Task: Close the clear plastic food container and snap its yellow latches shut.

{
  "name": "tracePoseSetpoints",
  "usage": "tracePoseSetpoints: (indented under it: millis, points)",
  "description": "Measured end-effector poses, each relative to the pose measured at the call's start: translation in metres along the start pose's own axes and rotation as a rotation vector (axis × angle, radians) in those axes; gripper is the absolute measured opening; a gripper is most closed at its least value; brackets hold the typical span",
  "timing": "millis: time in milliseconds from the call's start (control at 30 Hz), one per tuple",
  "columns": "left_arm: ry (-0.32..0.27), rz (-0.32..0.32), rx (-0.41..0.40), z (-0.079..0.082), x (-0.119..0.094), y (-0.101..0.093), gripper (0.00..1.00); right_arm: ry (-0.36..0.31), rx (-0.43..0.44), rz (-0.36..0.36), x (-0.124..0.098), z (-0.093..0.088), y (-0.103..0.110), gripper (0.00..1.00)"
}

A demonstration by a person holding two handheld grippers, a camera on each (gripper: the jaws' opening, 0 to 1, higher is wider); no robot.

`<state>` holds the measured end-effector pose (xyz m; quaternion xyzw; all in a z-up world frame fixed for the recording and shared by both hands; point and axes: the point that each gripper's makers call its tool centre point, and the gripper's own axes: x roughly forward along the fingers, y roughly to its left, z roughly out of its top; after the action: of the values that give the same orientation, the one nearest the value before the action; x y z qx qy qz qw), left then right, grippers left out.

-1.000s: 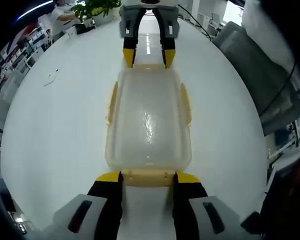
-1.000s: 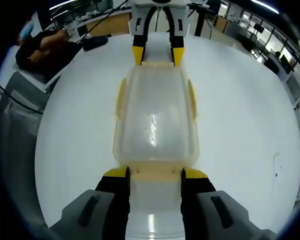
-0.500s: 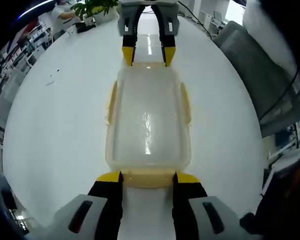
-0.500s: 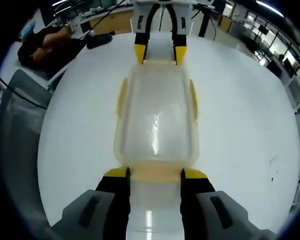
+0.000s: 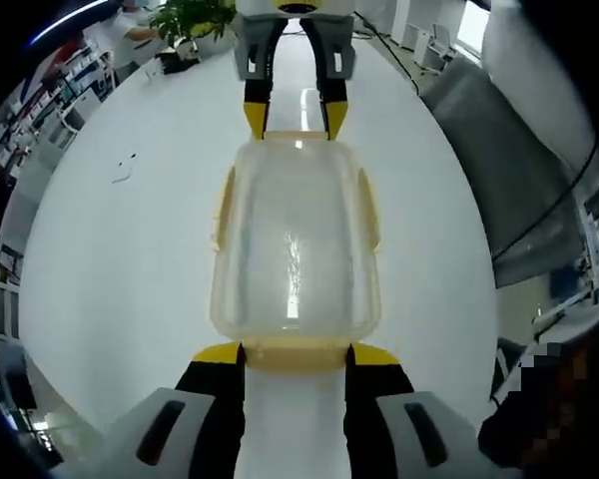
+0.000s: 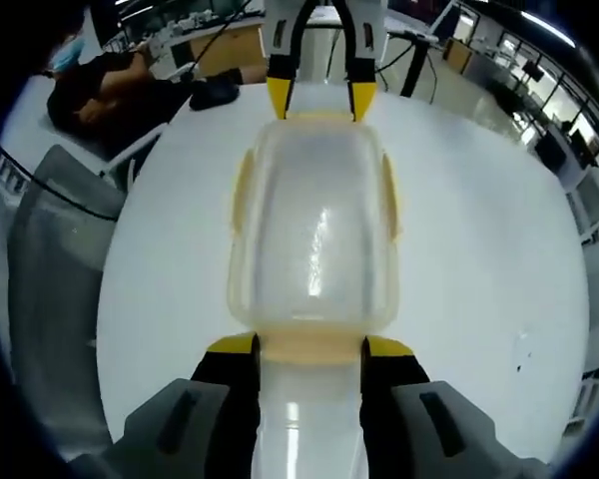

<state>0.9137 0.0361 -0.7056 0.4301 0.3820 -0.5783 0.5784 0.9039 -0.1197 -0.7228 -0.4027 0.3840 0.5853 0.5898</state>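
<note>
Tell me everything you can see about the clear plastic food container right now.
The clear plastic food container is a rounded rectangular box of cloudy, glossy plastic with its lid on. Yellow latches lie along both long sides and both short ends. It appears lifted slightly above the white table, held level between the left gripper at one short end and the right gripper at the other, each with its jaws flanking an end latch.

An open-plan office: desk rows (image 6: 499, 60), a potted plant (image 5: 190, 18), shelving (image 5: 65, 95).
</note>
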Motion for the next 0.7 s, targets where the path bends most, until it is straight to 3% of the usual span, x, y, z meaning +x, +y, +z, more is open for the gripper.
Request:
tracePoseSetpoints:
  millis: [267, 700]
  points:
    - [-0.009, 0.034, 0.005, 0.034, -0.015, -0.003, 0.32, -0.004, -0.014, -0.010, -0.030, -0.012, -0.003, 0.35]
    - [-0.022, 0.055, -0.005, 0.084, -0.011, -0.010, 0.32, 0.001, -0.038, -0.010, -0.066, -0.052, 0.001, 0.35]
